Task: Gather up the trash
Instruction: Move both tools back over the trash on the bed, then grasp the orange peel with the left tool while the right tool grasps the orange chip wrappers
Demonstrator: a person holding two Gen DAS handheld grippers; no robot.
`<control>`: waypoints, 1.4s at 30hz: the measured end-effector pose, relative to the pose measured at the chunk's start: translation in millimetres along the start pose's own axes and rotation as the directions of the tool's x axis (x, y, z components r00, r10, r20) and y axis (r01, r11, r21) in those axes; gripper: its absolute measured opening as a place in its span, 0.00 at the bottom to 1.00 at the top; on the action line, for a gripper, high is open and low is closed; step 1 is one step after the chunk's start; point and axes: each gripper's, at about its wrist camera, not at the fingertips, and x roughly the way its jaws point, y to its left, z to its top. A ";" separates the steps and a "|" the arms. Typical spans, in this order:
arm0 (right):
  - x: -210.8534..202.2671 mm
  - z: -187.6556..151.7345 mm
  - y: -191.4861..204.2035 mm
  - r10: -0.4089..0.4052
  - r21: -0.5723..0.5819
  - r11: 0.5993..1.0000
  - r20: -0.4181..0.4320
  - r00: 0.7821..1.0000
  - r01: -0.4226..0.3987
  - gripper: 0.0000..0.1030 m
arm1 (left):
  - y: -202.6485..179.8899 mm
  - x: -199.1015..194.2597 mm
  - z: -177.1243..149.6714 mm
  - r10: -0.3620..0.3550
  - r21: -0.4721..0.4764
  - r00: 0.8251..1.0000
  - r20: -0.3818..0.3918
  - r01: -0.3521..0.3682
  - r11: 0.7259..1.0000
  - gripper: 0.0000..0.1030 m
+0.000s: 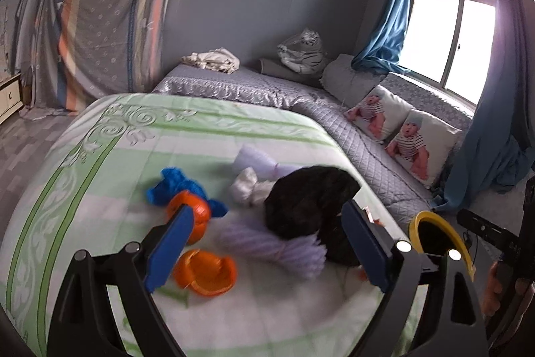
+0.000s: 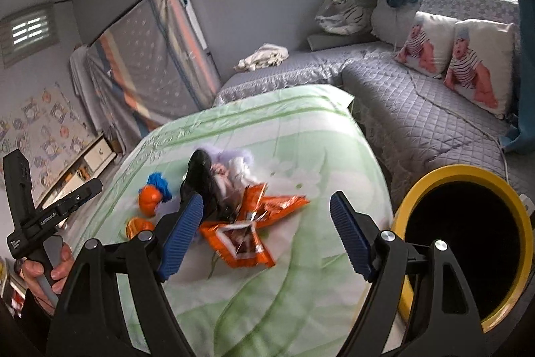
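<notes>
The bed [image 2: 301, 122], under a green and white patterned cover, carries all the loose trash in a cluster near its middle. A bin [image 2: 414, 189] with a yellow rim and dark interior stands just beside the bed's edge, on the right gripper's side. Largest of the trash is a black bag [image 1: 307, 199], crumpled, lying against a lilac fibre bundle [image 1: 287, 246] and a white wad [image 1: 249, 188]. An orange snack wrapper [image 2: 254, 223], torn open and flattened, lies just in front of the black bag in the right wrist view. 2 orange plastic cups [image 1: 207, 273] lie on their sides near a blue knitted piece [image 1: 177, 184]. The left gripper [image 1: 267, 246] hangs over the cluster with its jaws spread wide and nothing between the pads. The right gripper [image 2: 267, 235] is likewise wide apart above the wrapper, gripping nothing. A hand [image 2: 46, 270] grips the left tool's handle.
</notes>
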 end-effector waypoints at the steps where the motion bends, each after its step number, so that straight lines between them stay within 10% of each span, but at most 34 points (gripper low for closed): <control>1: 2.3 -2.5 2.9 0.000 -0.005 1.000 -0.008 1.000 0.000 0.73 | 3.0 -1.6 -3.1 0.007 -0.003 1.000 -0.004 -0.007 1.000 0.84; 42: 118.6 -43.1 24.6 0.010 -0.122 0.991 -0.295 0.955 -0.048 0.75 | 41.9 67.3 -57.3 0.070 -0.036 0.966 -0.248 -0.082 0.996 0.83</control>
